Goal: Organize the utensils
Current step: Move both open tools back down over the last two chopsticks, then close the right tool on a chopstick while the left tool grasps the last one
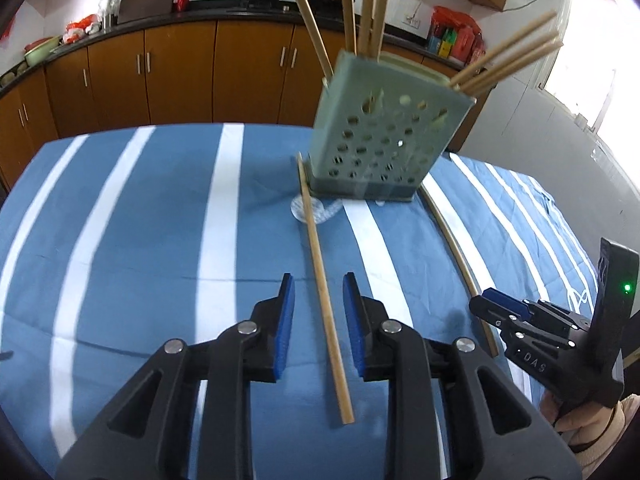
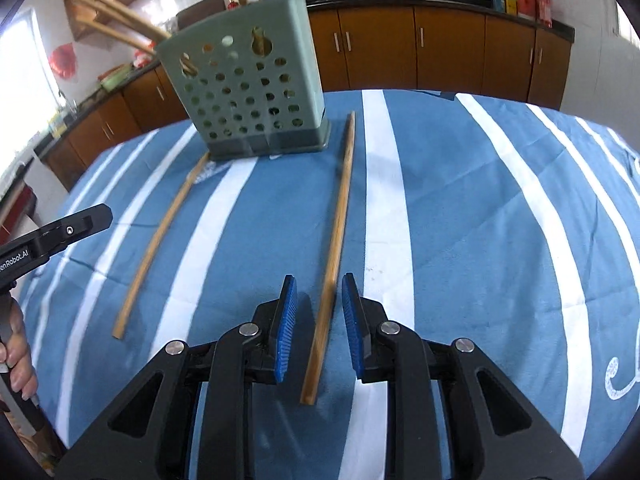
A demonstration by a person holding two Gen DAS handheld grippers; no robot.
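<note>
A pale green perforated holder stands on the blue striped cloth with several wooden chopsticks upright or leaning in it. Two loose chopsticks lie on the cloth in front of it. In the left wrist view, the left chopstick runs between the blue pads of my left gripper, which is open with a gap on both sides. In the right wrist view, the right chopstick lies the same way inside my open right gripper. Each gripper also shows in the other's view: right gripper, left gripper.
The table's blue cloth has white stripes. A small clear disc lies by the holder's base. Brown kitchen cabinets with a cluttered dark counter stand beyond the table. A person's hand holds the left gripper's handle.
</note>
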